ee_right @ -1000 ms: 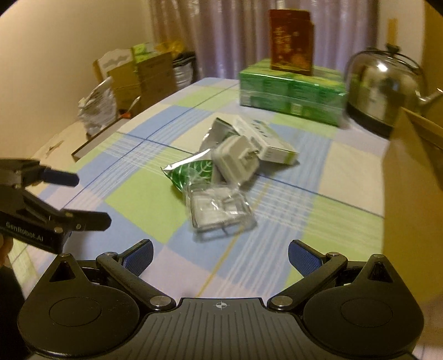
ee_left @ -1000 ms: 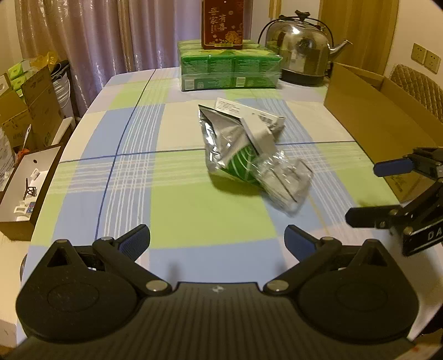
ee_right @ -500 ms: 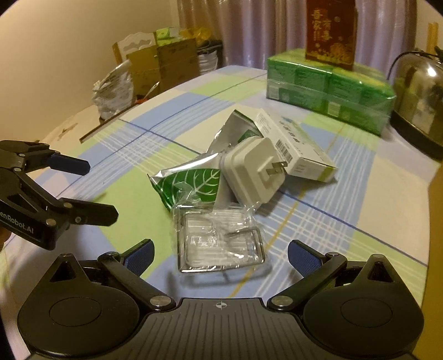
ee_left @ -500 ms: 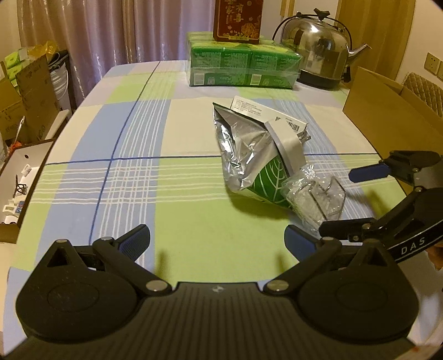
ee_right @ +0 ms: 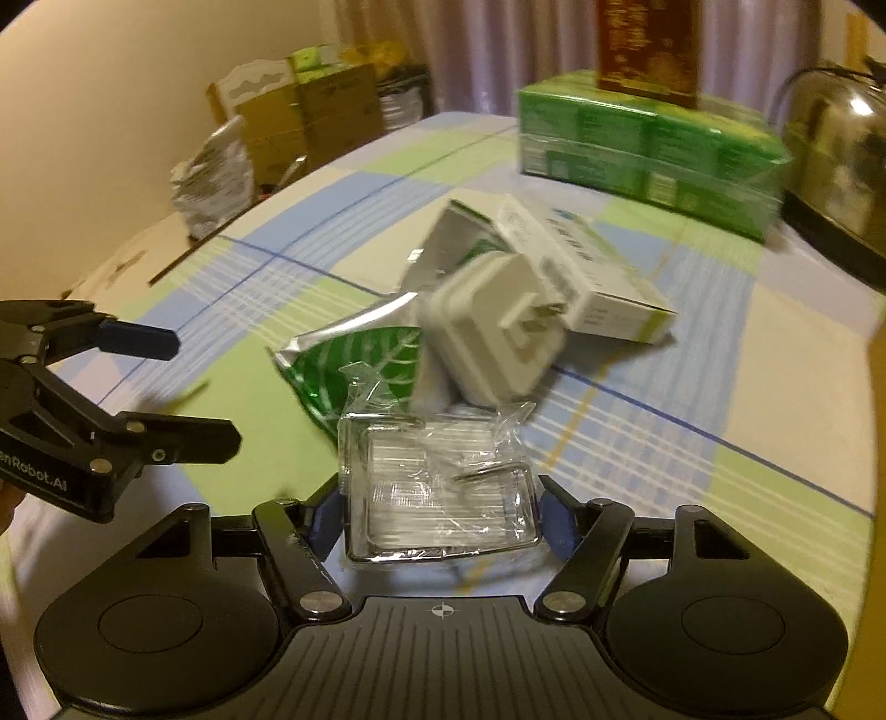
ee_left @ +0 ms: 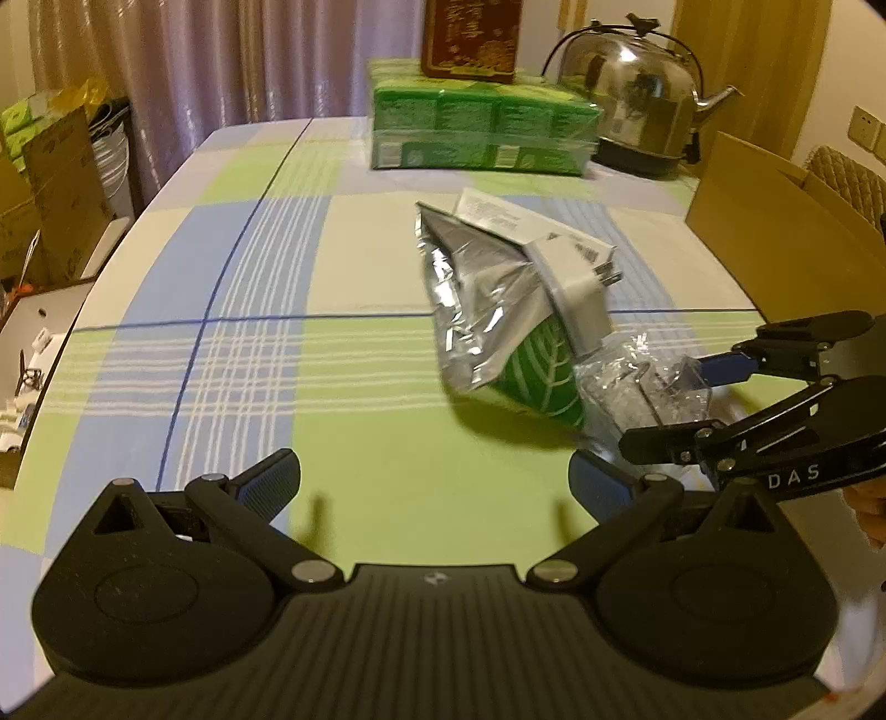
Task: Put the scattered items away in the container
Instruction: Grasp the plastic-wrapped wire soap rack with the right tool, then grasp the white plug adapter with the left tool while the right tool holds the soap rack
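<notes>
A pile lies mid-table: a silver-and-green foil pouch, a white plug adapter, a white carton and a clear plastic box nearest me. My right gripper has its blue pads against both sides of the clear box. My left gripper hovers open over bare cloth to the left of the pile, holding nothing. The open cardboard box stands at the table's right edge.
At the far end of the table are a green wrapped pack with a red box on top and a steel kettle. Cardboard boxes and clutter stand on the floor to the left.
Both grippers moved forward toward the pile. The right gripper's fingers narrowed from wide open onto the sides of the clear plastic box. The left gripper stayed open.
</notes>
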### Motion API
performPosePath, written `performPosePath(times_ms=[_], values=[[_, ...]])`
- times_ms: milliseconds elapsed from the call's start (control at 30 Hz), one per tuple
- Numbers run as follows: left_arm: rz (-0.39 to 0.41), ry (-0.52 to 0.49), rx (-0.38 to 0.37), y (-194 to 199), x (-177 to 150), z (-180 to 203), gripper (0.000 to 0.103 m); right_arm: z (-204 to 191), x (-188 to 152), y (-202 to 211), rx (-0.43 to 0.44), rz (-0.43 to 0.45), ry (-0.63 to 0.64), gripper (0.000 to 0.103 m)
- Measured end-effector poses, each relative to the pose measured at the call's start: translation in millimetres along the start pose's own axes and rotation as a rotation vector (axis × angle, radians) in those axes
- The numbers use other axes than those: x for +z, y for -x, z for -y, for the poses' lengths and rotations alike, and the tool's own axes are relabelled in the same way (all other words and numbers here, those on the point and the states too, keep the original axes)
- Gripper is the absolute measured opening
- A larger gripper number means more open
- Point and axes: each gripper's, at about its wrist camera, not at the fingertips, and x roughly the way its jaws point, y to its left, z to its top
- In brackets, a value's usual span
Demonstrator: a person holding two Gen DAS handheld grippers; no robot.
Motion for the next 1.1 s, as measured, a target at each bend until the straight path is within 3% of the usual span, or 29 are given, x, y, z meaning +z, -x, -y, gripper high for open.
performPosePath(times_ms=[267,500,733,900,933,967,1100], values=[[0.056,-0.122,-0.024,-10,29,45,0.101,32,-12,27,-0.159,0.003,-0.104,0.067],[0.121,-0.479,-0.046,-40,58,87,0.096,45,-14,36,-0.174,0.009,-0.081,0.067],[0.079,-0.657,-0.137,-83,70,99,0.089,51,-16,32,-0.166,0.014,-0.093,0.067],[0.053,-0.721,-0.167,-99,72,96,0.089,54,-18,31,-0.16,0.013,-0.101,0.067],[0.04,-0.729,-0.177,-101,72,96,0.087,54,-18,31,-0.16,0.013,-0.102,0.067],[0.027,-0.734,-0.187,-101,72,95,0.077,54,-18,31,-0.159,0.014,-0.105,0.067],[0.008,-0.735,-0.224,-90,62,96,0.074,52,-21,34,-0.158,0.017,-0.109,0.067]])
